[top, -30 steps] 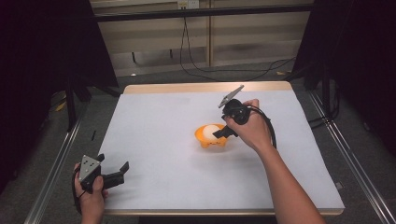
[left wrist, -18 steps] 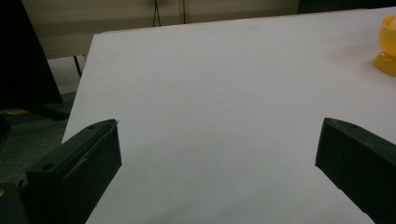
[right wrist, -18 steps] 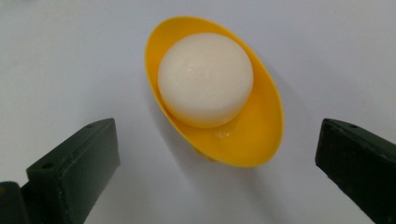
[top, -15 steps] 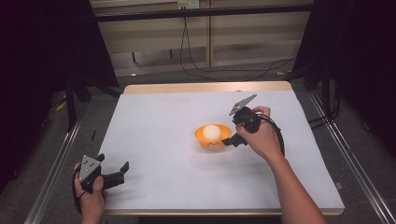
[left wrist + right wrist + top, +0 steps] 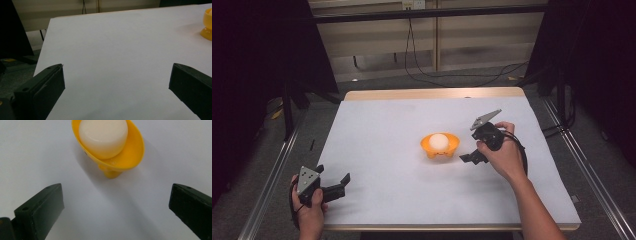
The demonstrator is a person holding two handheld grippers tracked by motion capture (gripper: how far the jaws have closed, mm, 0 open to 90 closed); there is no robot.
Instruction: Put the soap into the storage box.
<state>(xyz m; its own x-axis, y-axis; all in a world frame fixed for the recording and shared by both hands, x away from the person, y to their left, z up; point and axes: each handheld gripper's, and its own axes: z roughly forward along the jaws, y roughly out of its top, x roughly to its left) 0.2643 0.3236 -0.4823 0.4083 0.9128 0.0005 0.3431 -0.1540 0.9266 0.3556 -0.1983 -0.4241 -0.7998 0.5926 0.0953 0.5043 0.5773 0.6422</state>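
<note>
Near the middle of the high view, a little right of centre, an orange footed bowl point(image 5: 440, 147) stands upright on the white table point(image 5: 397, 130), and in it sits a pale, cream-coloured round object point(image 5: 439, 140) that rises above the rim. In your right gripper view the bowl point(image 5: 125, 155) looks yellow, sits at the top centre of the frame, and the round object point(image 5: 103, 135) rests against its inner wall.

Just to the right of the bowl in the high view, your right gripper point(image 5: 471, 158) is held low over the table, its jaws spread wide with nothing between them and apart from the bowl; your right hand point(image 5: 504, 155) wraps its handle.

In the lower left of the high view, your left gripper point(image 5: 343, 182) rests at the table's near corner, jaws likewise wide apart and empty, held by your left hand point(image 5: 309, 212). Its own view shows bare white table between the jaws and the bowl point(image 5: 207, 23) at the upper right edge.

A wooden strip point(image 5: 432, 93) edges the table's far side. Beyond it, at the top of the frame, black cables point(image 5: 422, 65) hang before a pale wall, with dark stands either side.
</note>
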